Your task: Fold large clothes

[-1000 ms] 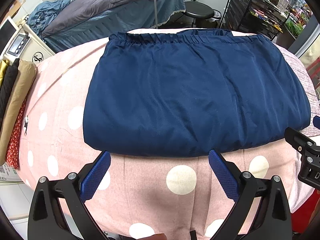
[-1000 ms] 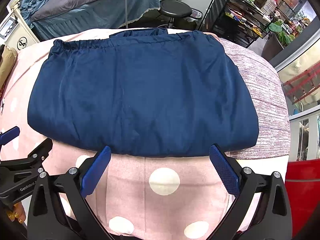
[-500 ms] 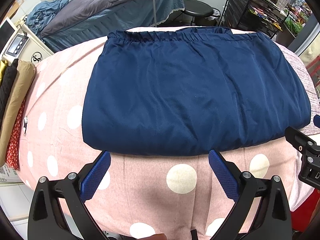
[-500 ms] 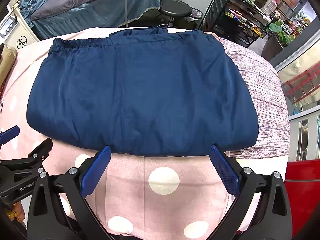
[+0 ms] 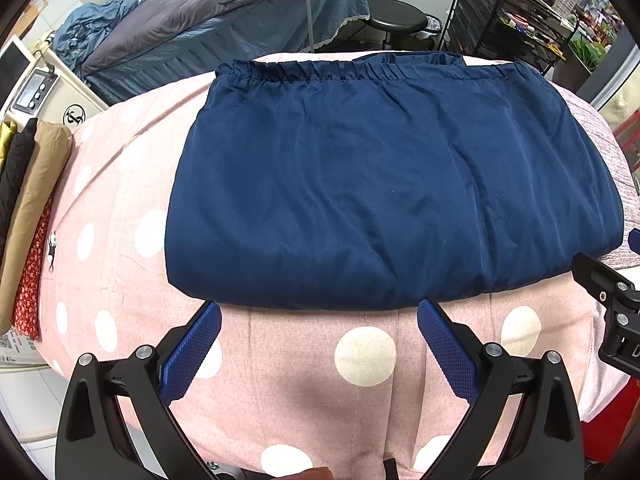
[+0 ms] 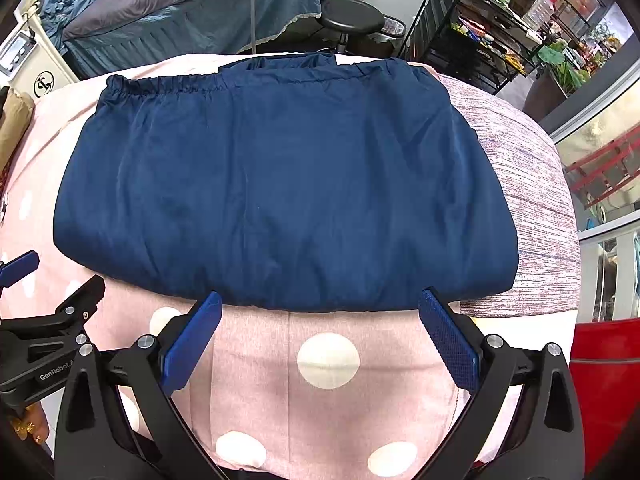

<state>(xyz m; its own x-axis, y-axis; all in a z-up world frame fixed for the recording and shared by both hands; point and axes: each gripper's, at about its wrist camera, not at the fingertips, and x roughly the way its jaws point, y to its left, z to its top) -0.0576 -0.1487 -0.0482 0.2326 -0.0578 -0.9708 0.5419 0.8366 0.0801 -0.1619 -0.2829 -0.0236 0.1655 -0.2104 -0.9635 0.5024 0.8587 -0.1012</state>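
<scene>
Left gripper (image 5: 318, 322) fingers (image 5: 192, 354) spread wide, empty, tips just short of the navy garment (image 5: 384, 184), right gripper (image 6: 320, 320) likewise, contact unclear, garment folded on polka-dot tabletop (image 5: 120, 280), long axis left-right, elastic waistband (image 5: 304, 72) far side.

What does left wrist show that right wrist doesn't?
Left wrist only: folded stack (tan, black, red print) along the left table edge, and the right gripper's body at the frame's right edge.

Right wrist only: red bin at lower right, most of the striped cloth under the garment's right side, and the left gripper's body at the frame's left edge.

Both: navy garment folded flat on the polka-dot cover, waistband at the far side, stool, rack, and each view's own gripper (left gripper, right gripper) with jaws open and empty at the near edge.
</scene>
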